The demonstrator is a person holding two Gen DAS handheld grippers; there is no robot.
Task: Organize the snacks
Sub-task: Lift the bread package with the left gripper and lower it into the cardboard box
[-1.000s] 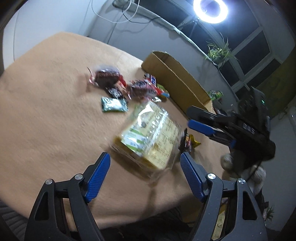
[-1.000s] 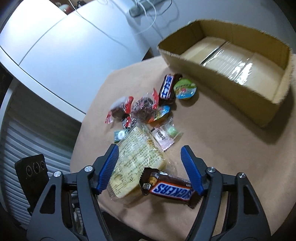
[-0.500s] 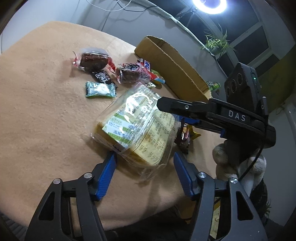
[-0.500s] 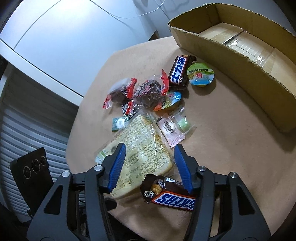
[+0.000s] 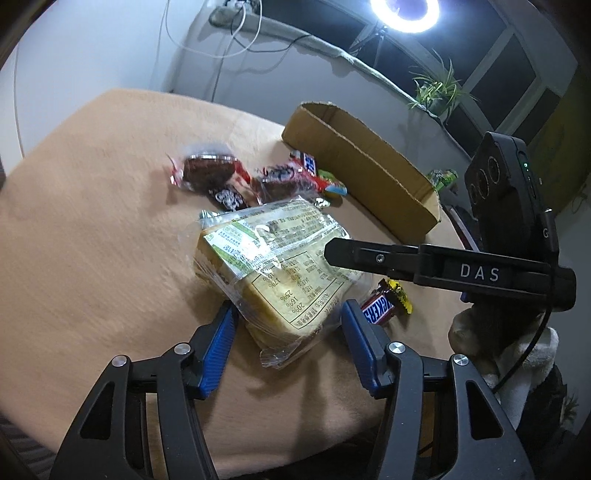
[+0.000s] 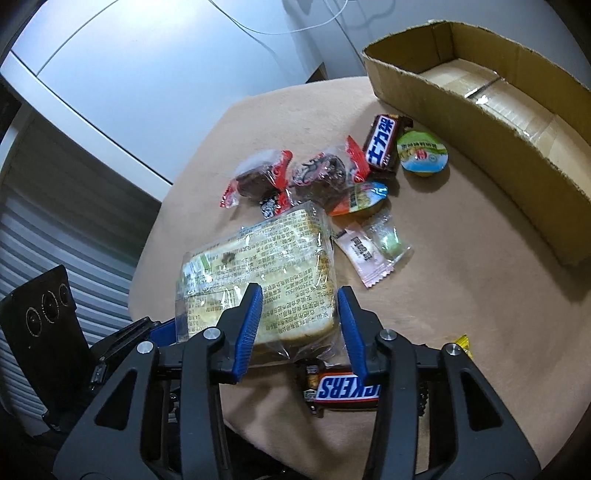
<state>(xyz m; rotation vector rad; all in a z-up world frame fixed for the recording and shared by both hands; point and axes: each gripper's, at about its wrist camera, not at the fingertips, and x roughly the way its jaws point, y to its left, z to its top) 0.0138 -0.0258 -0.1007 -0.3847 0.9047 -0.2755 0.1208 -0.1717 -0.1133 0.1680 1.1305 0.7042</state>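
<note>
A clear-wrapped bread pack (image 5: 275, 258) lies on the tan tablecloth, also seen in the right wrist view (image 6: 258, 273). My left gripper (image 5: 288, 328) closes around its near end, blue pads touching the wrapper. My right gripper (image 6: 300, 315) closes around its other end, pads against the wrapper; its black finger (image 5: 373, 258) crosses over the pack in the left view. A Snickers bar (image 6: 347, 387) lies under the right gripper, also visible in the left wrist view (image 5: 380, 308). An open cardboard box (image 6: 480, 122) stands at the far side, also in the left wrist view (image 5: 354, 173).
Small snacks lie between bread and box: two red-wrapped dark cakes (image 6: 258, 177), a dark chocolate bar (image 6: 384, 146), a green-lidded jelly cup (image 6: 423, 155), a pink sachet (image 6: 364, 254). The table edge (image 6: 147, 258) drops off at left. A ring light (image 5: 404, 11) shines above.
Both grippers have moved in onto the bread pack and narrowed around its two ends. The pack has shifted and tilted slightly between them.
</note>
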